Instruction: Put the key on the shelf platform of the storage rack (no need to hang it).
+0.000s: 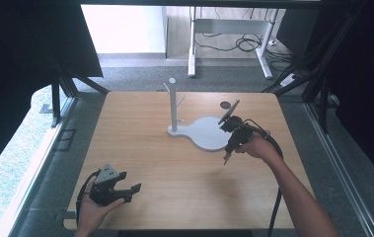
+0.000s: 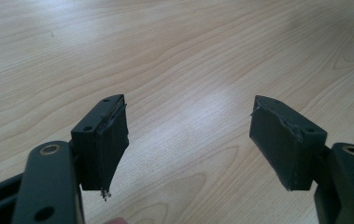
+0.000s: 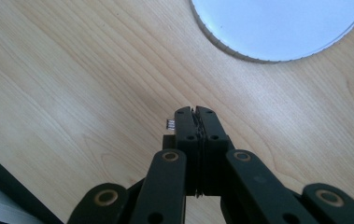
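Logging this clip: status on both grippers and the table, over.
Left gripper open, empty, low over the wooden table. Right gripper shut, empty, beside the white round-based peg stand. Nothing in the way.

Worktop (image 1: 174,168): light wood-grain top, squarish.
White stand (image 1: 205,132): its flat rounded base lies right of centre, with an upright pegged post (image 1: 172,103) at its left end.
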Available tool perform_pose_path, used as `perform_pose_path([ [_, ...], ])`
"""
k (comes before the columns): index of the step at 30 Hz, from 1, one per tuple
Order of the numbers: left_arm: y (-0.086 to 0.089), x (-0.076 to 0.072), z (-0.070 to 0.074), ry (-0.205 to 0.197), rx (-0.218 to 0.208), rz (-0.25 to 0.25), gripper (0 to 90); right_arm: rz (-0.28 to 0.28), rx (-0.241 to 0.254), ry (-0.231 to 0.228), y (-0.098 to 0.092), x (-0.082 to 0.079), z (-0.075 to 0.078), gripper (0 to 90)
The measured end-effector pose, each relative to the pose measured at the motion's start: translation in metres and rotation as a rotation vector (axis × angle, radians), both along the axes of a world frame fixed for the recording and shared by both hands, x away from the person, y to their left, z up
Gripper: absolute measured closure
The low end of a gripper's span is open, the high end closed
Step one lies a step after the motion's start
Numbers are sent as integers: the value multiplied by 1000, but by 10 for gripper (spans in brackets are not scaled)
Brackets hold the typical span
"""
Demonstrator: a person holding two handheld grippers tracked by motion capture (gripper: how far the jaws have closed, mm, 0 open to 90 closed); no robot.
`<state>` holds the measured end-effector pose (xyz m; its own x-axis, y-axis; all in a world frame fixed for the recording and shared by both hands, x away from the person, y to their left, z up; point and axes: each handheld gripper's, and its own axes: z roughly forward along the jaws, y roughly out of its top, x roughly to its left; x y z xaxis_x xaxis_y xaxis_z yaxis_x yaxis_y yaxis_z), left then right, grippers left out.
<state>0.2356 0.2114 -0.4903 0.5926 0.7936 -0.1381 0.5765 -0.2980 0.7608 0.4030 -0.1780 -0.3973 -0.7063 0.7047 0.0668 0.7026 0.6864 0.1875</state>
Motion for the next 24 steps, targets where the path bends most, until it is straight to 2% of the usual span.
perform_pose_path([
  [9,0,0,0,1,3,-2,282,-11,-1,-10,2,9,3,895],
  [24,0,1,-2,7,8,-2,281,-36,-6,8,5,26,2,895],
])
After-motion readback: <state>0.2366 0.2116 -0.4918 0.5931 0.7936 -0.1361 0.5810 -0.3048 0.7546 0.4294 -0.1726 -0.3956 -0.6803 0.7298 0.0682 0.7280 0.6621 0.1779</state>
